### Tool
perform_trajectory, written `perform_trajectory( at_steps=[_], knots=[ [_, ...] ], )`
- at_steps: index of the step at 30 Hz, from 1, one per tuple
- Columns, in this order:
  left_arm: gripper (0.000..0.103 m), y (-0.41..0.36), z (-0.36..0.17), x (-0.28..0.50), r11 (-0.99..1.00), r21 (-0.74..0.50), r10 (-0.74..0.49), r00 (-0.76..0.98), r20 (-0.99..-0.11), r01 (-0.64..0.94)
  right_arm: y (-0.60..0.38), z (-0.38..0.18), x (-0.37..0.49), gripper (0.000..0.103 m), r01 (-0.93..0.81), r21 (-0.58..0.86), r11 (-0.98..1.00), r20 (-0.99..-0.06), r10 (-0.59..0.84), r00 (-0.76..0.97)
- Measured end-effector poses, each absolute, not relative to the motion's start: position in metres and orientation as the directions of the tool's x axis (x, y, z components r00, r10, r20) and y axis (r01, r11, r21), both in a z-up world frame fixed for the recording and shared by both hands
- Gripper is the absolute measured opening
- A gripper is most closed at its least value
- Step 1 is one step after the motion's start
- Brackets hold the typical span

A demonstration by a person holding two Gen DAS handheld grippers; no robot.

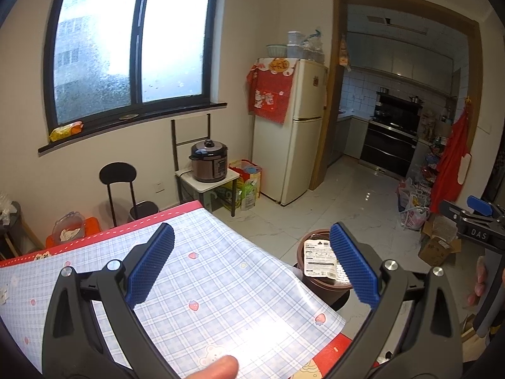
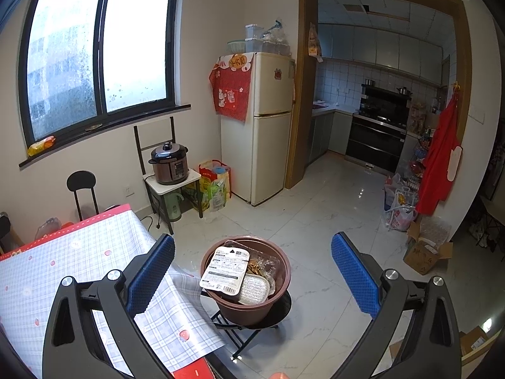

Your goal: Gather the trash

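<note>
Hanging over the near corner of a table (image 1: 221, 271) covered in a blue checked cloth with small strawberry prints, the left gripper (image 1: 252, 267) is seen with its blue ribbed pads spread wide and nothing caught between them. A fingertip (image 1: 217, 368) of the person is visible at the bottom edge of that view. The right gripper (image 2: 252, 271) is held out past the table's edge, above the white tiled floor (image 2: 315, 214), and its pads are likewise parted wide, with nothing gripped. A brown tub (image 2: 249, 303) is set on a low black stool (image 2: 252, 325) just beside the table corner; the collected trash is found inside it: a white printed package (image 2: 224, 268) lying tilted on top, a clear plastic wrapper holding brownish scraps (image 2: 262, 265) behind it, and a pale ridged tray (image 2: 255, 289) beneath. In the left view the same tub (image 1: 318, 287) is partly hidden by the left gripper's right pad, and the right gripper (image 1: 473, 218) is seen at the far right edge. Farther off, a cream fridge (image 2: 271, 126) draped with a red cloth, a pressure cooker (image 2: 170, 164) on a small side table, and a black chair (image 2: 82, 186) are placed along the wall under the window (image 2: 101, 53).
</note>
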State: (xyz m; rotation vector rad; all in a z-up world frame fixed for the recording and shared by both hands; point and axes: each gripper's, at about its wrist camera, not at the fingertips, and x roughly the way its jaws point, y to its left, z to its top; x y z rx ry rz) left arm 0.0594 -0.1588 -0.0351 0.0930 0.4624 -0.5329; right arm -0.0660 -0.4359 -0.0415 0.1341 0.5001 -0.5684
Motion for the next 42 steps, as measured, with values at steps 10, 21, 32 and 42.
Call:
perform_trajectory(
  at_steps=[10,21,32,42],
  knots=[
    [0.097,-0.096,-0.048,0.065,0.945,-0.031,-0.304,0.840,-0.449,0.325,-0.413,-0.052,-0.034,0.098,0.459,-0.011,0.888,-0.517,-0.398,0.758],
    [0.097,0.067,-0.085,0.060,0.995,-0.035,0.059,0.862,-0.503,-0.088,-0.314,-0.061,0.049,0.098,0.202,-0.024,0.979,-0.560,-0.181,0.808],
    [0.097,0.238,-0.149,0.029,0.845,-0.001,0.404,0.640,-0.654,-0.535,-0.145,-0.092,0.124,0.098,-0.175,-0.006,0.984,-0.595,0.138,0.792],
    [0.097,0.327,-0.210,0.014,0.749,-0.013,0.427,0.498,-0.755,-0.662,0.014,-0.139,0.163,0.098,-0.439,-0.014,0.898,-0.701,0.305,0.645]
  ],
)
